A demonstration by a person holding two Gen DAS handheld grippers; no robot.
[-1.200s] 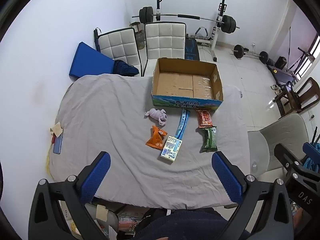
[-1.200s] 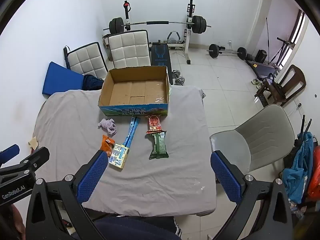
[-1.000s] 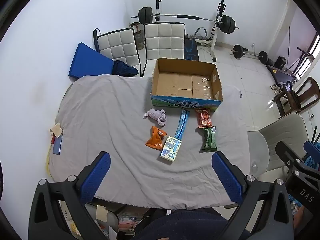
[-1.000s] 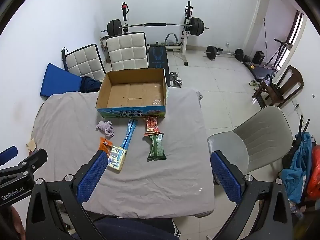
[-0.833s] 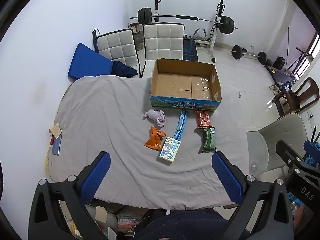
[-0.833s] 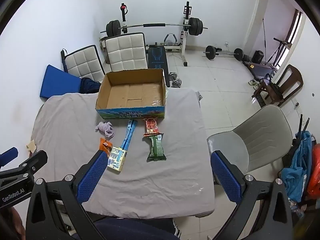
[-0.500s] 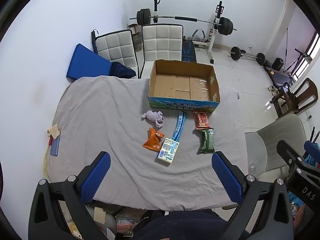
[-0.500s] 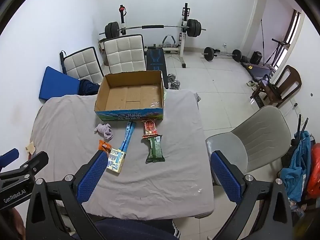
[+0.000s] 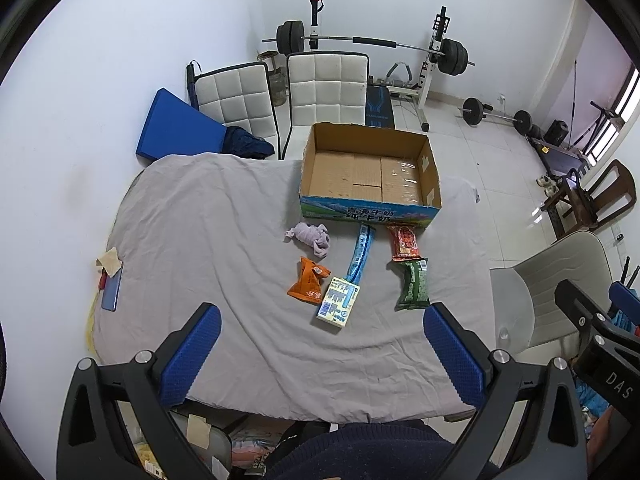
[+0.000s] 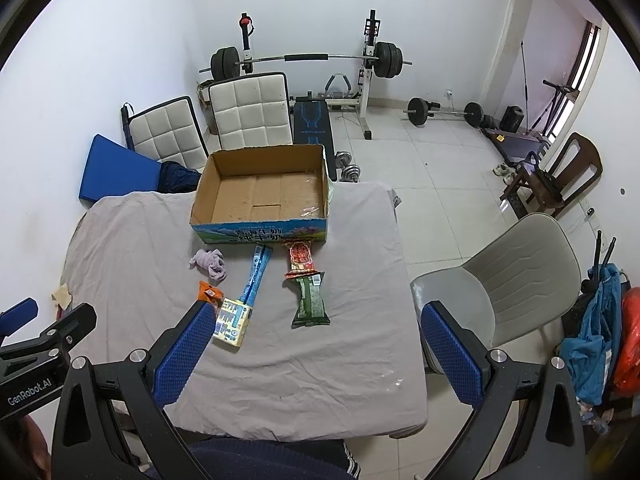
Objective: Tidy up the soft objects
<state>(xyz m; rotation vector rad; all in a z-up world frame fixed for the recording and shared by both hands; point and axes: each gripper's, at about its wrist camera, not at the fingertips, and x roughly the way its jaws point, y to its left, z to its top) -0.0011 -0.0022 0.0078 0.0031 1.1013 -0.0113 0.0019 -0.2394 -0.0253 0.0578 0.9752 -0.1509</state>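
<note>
An open, empty cardboard box [image 9: 370, 172] [image 10: 262, 192] stands at the far side of a table under a grey cloth [image 9: 208, 240] [image 10: 132, 248]. In front of it lie a crumpled lilac cloth [image 9: 310, 236] [image 10: 210, 263], an orange packet [image 9: 308, 280] [image 10: 209, 293], a long blue packet [image 9: 361, 254] [image 10: 257, 274], a red packet [image 9: 405, 242] [image 10: 301, 258], a green packet [image 9: 414, 285] [image 10: 310, 300] and a small white carton [image 9: 338, 306] [image 10: 233, 321]. My left gripper [image 9: 320, 350] and right gripper [image 10: 314, 350] are both open and empty, held high above the near edge.
A phone [image 9: 111, 290] and a paper scrap lie at the table's left edge. Two white chairs [image 9: 326, 88] and a blue mat [image 9: 174, 130] stand behind the table. A grey chair [image 10: 504, 284] is to its right. Weight equipment [image 10: 308, 60] lines the back wall.
Both grippers have risen and drawn back a little, so the table and objects look slightly smaller and lower. Nothing on the table has moved.
</note>
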